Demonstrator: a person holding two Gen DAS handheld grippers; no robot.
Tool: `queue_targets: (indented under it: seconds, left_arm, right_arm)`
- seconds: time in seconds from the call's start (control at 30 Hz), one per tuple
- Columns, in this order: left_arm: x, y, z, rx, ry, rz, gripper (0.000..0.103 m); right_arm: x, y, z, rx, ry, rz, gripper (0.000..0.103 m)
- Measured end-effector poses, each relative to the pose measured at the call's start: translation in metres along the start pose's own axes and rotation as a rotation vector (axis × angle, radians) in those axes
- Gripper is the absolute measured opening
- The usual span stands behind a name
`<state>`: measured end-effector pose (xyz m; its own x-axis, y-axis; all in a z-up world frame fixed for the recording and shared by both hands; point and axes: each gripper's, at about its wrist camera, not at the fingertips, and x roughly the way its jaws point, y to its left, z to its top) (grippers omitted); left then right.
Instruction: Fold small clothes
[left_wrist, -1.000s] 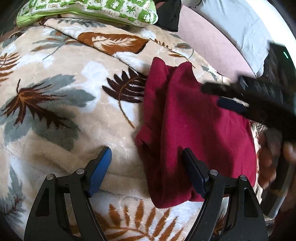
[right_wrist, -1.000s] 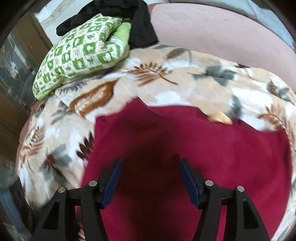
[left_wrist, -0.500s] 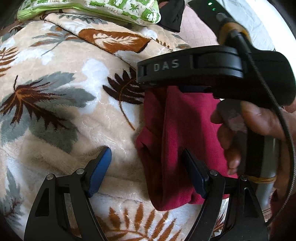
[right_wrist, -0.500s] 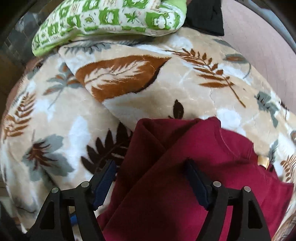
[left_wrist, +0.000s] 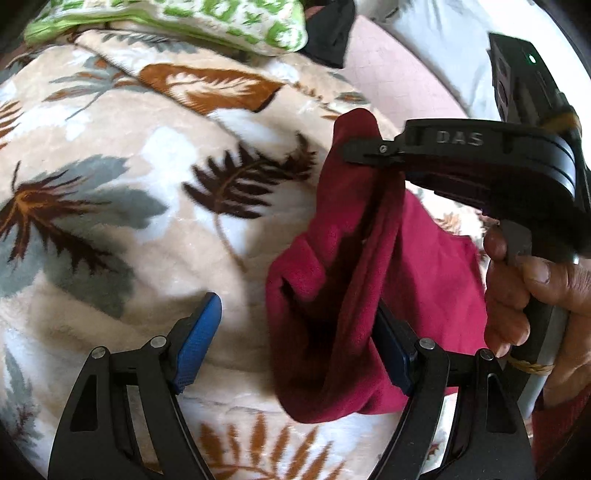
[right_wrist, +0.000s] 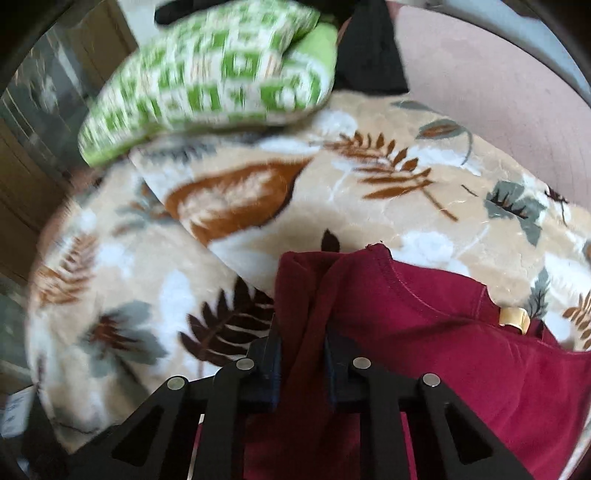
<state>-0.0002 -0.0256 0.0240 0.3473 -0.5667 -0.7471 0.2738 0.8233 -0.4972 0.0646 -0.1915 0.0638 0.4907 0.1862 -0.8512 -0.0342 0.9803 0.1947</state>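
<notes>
Leaf-print blanket (left_wrist: 122, 229) covers the bed, green-white pillow (right_wrist: 207, 74) at its far end. Dark red garment (left_wrist: 424, 280), soft knit, bunched in vertical folds, lies on the blanket, one corner lifted. Right tongs (right_wrist: 301, 354) have just been closing, now clamped on that raised fold. Left tongs (left_wrist: 295, 339) gape wide, garment's near edge between the pads, untouched on the left side. Small yellow tag (right_wrist: 513, 319) at neckline.

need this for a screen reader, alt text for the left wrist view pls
The right gripper, held in a hand, has just closed on a raised fold of a dark red garment lying on a leaf-print blanket. The left gripper stands open in the foreground.
</notes>
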Motion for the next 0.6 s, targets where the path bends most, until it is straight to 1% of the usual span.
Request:
queue_targets:
  seconds: [0.07,0.17,0.2,0.23,0.27,0.3,0.37,0.4,0.47,0.5,0.6]
  left_arm:
    - [0.0,-0.009,-0.001,0.041,-0.007,-0.003,0.079]
    - [0.0,-0.022,-0.006,0.092,-0.007,-0.005,0.078]
    - [-0.001,-0.025,-0.007,0.102,-0.016,-0.013,0.074]
    - [-0.004,-0.029,-0.008,0.11,-0.034,-0.026,0.058]
    - [-0.008,-0.033,-0.008,0.12,-0.044,-0.042,0.048]
    - [-0.012,-0.039,-0.008,0.131,-0.052,-0.052,0.046]
    - [-0.022,-0.053,-0.01,0.153,-0.084,-0.065,0.034]
    - [-0.028,-0.065,-0.012,0.176,-0.096,-0.081,0.033]
    - [-0.037,-0.092,-0.017,0.237,-0.112,-0.1,0.027]
    - [-0.04,-0.113,-0.021,0.282,-0.117,-0.106,0.027]
    - [-0.033,-0.159,-0.029,0.365,-0.093,-0.146,0.025]
  right_arm:
    - [-0.011,-0.007,-0.001,0.025,-0.024,0.04,0.016]
    - [-0.023,-0.011,-0.002,0.047,-0.055,0.077,0.016]
    - [-0.028,-0.013,-0.003,0.051,-0.065,0.089,0.016]
    - [-0.034,-0.016,-0.005,0.051,-0.076,0.095,0.016]
    - [-0.041,-0.019,-0.007,0.05,-0.089,0.101,0.015]
    - [-0.048,-0.023,-0.011,0.049,-0.098,0.104,0.015]
    - [-0.064,-0.035,-0.016,0.056,-0.121,0.113,0.015]
    - [-0.071,-0.042,-0.018,0.056,-0.131,0.118,0.015]
    - [-0.091,-0.059,-0.023,0.057,-0.158,0.118,0.015]
    - [-0.101,-0.067,-0.026,0.061,-0.17,0.115,0.015]
    - [-0.133,-0.104,-0.037,0.084,-0.206,0.09,0.014]
